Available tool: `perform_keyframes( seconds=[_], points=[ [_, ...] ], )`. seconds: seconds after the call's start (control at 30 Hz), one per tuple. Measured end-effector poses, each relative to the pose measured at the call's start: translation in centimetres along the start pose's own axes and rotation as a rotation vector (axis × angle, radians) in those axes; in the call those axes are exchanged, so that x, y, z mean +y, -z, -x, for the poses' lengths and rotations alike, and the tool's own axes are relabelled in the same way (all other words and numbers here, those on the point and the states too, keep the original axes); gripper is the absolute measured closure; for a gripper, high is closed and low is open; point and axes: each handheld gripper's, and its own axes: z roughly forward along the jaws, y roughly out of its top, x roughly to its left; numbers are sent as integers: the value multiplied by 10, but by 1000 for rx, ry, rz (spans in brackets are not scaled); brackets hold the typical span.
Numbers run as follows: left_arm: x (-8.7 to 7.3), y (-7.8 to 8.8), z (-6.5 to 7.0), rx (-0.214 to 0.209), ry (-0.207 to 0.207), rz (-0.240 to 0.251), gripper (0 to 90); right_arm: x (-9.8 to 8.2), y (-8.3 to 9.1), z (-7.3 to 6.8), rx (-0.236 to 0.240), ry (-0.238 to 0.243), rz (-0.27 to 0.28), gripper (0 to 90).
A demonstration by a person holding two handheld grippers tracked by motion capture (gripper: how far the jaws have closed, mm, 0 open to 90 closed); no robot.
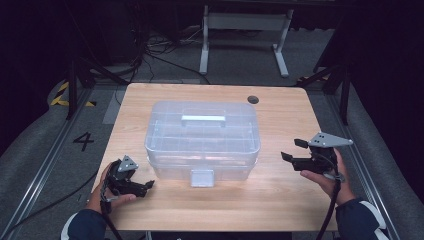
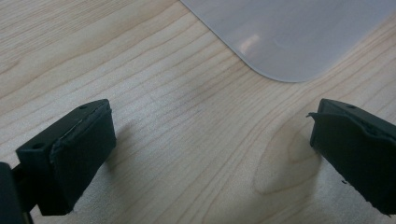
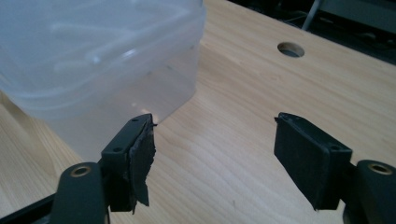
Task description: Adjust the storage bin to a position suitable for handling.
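clear lidded box (image 1: 202,140) on the table (image 1: 280,200); untouched
left gripper (image 1: 145,186), right gripper (image 1: 292,150) flank it; jaws wide, empty; nothing begun, i'd say

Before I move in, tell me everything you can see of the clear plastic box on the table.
The box is a translucent, frosted-looking plastic bin with rounded corners, standing upright near the middle of the wooden table. Its lid is on, with a flat grey-white handle lying across the top and a square latch at the front edge, facing the person. It appears empty, though the cloudy walls leave this unsure. Both tongs, left and right, are open beside it, touching nothing.
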Motion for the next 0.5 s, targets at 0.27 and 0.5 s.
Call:
perform_keyframes(
  seconds=[0.27, 0.5],
  points=[
    [0, 0, 0, -1, -1, 0, 5, 30, 1, -1, 0, 48, 27, 307],
    [0, 0, 0, -1, 0, -1, 5, 55, -5, -8, 15, 87, 50, 313]
  ],
)
